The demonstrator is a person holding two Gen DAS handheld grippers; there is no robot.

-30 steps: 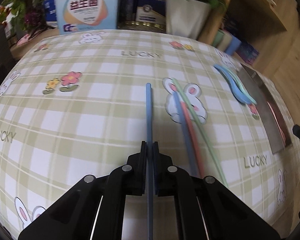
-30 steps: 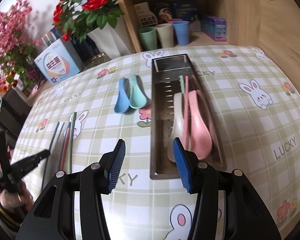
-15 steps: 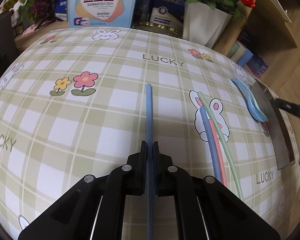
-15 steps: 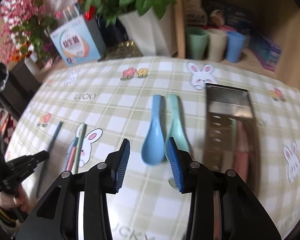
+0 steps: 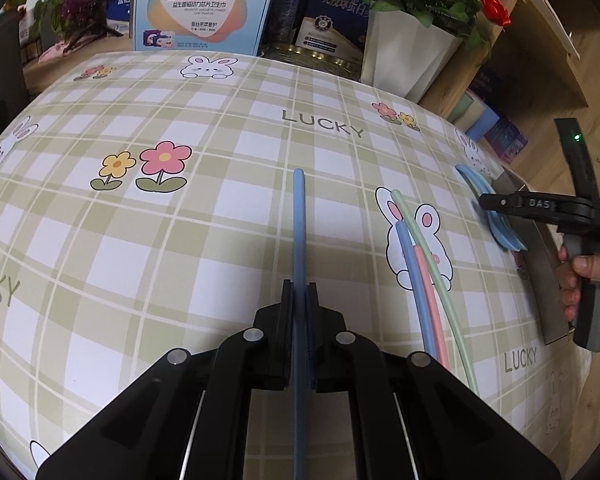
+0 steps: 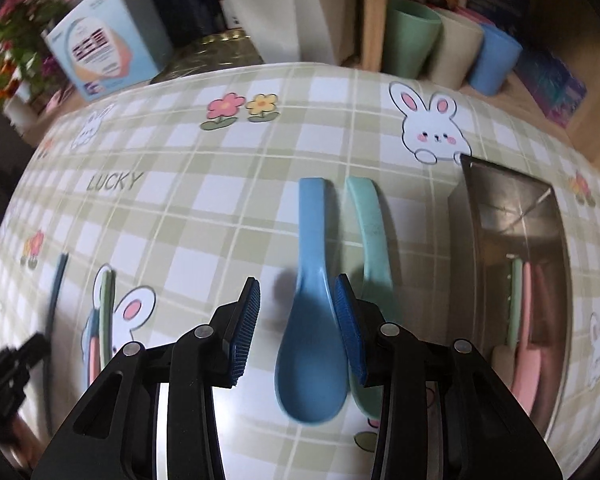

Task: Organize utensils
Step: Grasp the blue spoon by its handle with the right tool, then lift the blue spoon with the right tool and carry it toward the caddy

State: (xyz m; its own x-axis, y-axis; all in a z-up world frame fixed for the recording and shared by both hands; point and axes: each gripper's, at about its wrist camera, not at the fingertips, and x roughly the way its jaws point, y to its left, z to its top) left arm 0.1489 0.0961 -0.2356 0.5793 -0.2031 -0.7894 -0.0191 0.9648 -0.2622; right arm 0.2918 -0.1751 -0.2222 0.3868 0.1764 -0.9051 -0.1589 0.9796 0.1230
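Observation:
My left gripper (image 5: 299,292) is shut on a blue chopstick (image 5: 298,220) that points away across the checked tablecloth. A blue, a pink and a green chopstick (image 5: 419,280) lie together on a rabbit print to its right. My right gripper (image 6: 298,284) hovers open, low over the blue spoon (image 6: 311,344). One finger stands left of the spoon and the other sits at its right edge, and the pads are not pressing it. A green spoon (image 6: 369,232) lies right beside it. The metal tray (image 6: 511,200) on the right holds pink spoons and a green chopstick.
Three cups (image 6: 411,36) stand on a wooden shelf behind the table. A white flower pot (image 5: 407,56) and a printed box (image 5: 204,4) line the far edge. A hand (image 5: 587,268) holds the right gripper's handle near the tray.
My right gripper swung left from above the tray to over the blue spoon, sank lower, and its jaws narrowed. The left gripper shifted slightly left with the blue chopstick still in it.

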